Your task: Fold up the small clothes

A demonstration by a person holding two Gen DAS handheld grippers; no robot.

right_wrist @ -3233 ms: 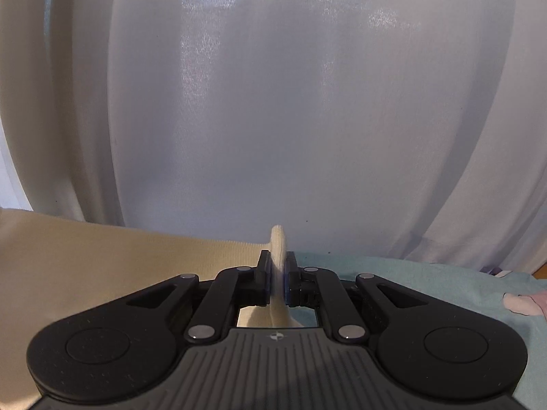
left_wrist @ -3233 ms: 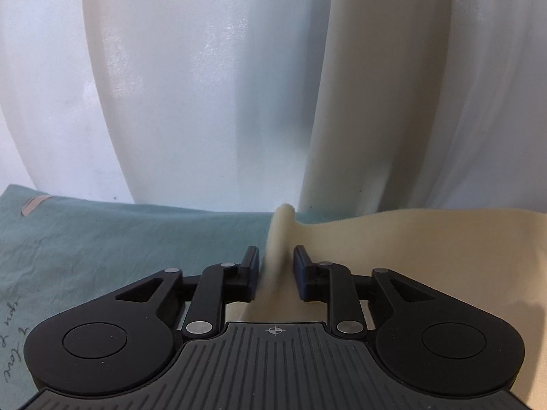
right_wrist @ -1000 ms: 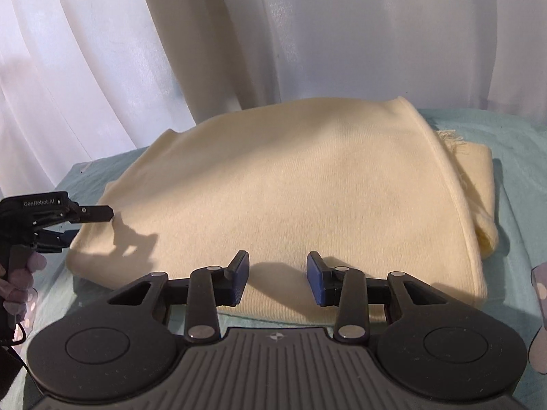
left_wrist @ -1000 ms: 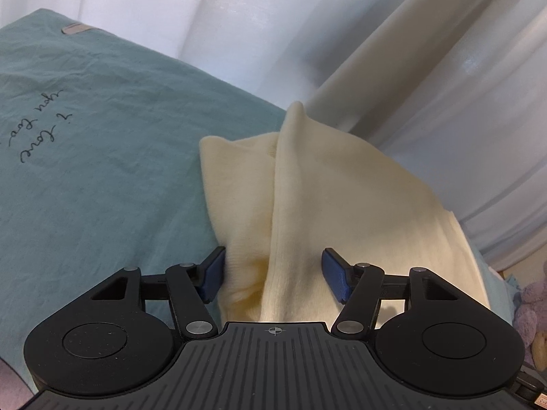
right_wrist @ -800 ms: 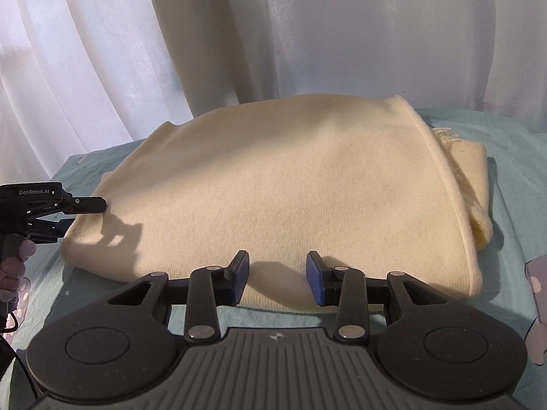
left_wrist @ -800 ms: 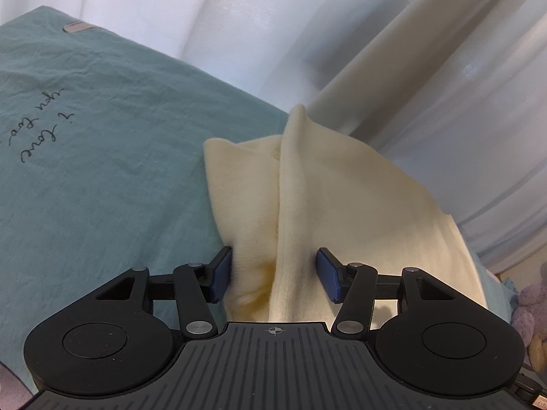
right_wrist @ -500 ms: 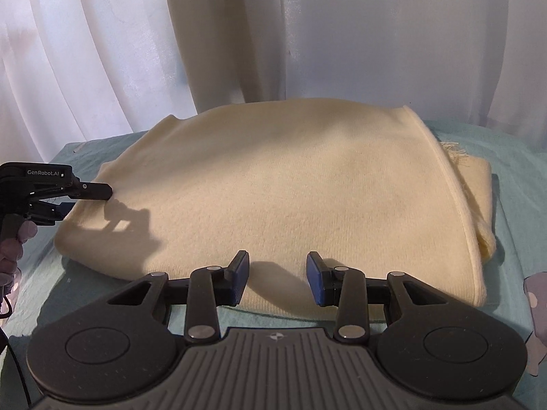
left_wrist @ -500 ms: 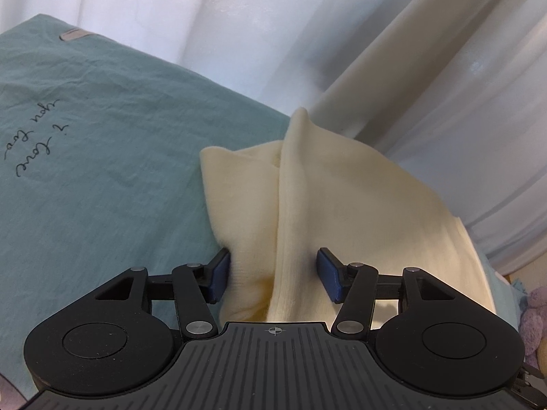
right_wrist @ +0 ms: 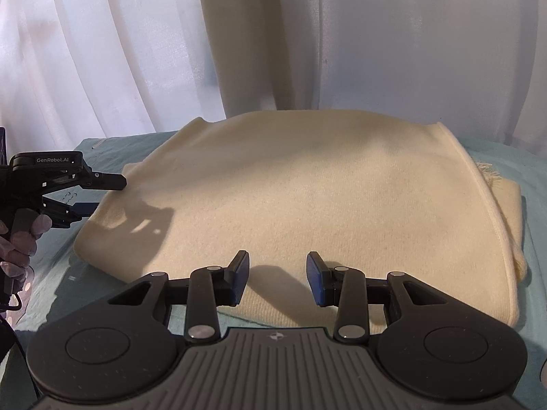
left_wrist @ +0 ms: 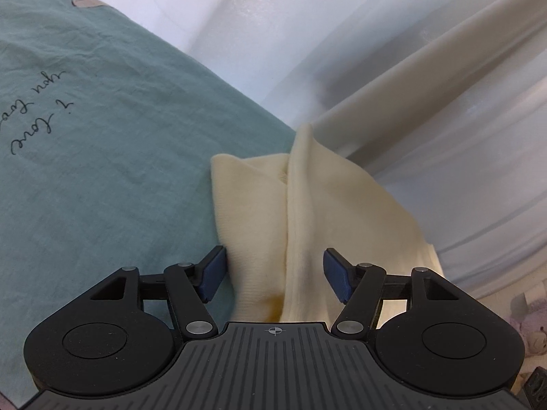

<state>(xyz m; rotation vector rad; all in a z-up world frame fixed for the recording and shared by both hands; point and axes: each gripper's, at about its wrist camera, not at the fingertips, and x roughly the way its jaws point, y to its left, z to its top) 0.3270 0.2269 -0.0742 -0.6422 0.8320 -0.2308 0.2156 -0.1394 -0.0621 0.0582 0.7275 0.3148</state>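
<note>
Left wrist view: teal sheet [left_wrist: 102, 143] fills the left half, black handwritten script at left edge, small tan tag at upper left. Cream knit garment [left_wrist: 307, 212] lies centre to right on the sheet, one raised fold ridge running up the middle. Left tool [left_wrist: 273, 275] at bottom centre, jaws opening, blue pads wide apart on either side of the garment's near edge; fabric sits between them, pads not pressing it. White curtain [left_wrist: 393, 51] across the top and right.

Right wrist view: at left edge, a gloved hand [right_wrist: 17, 239] holds the left tool [right_wrist: 102, 194], its two fingers apart at the garment's left corner. Cream knit garment [right_wrist: 307, 198] spreads folded across frame centre on the teal sheet [right_wrist: 112, 147], doubled layers and a frayed fringe showing at its right edge. Right tool [right_wrist: 276, 278] at bottom centre, jaws parted, nothing gripped, fingertips over the garment's near edge. White curtain [right_wrist: 376, 41] behind.
</note>
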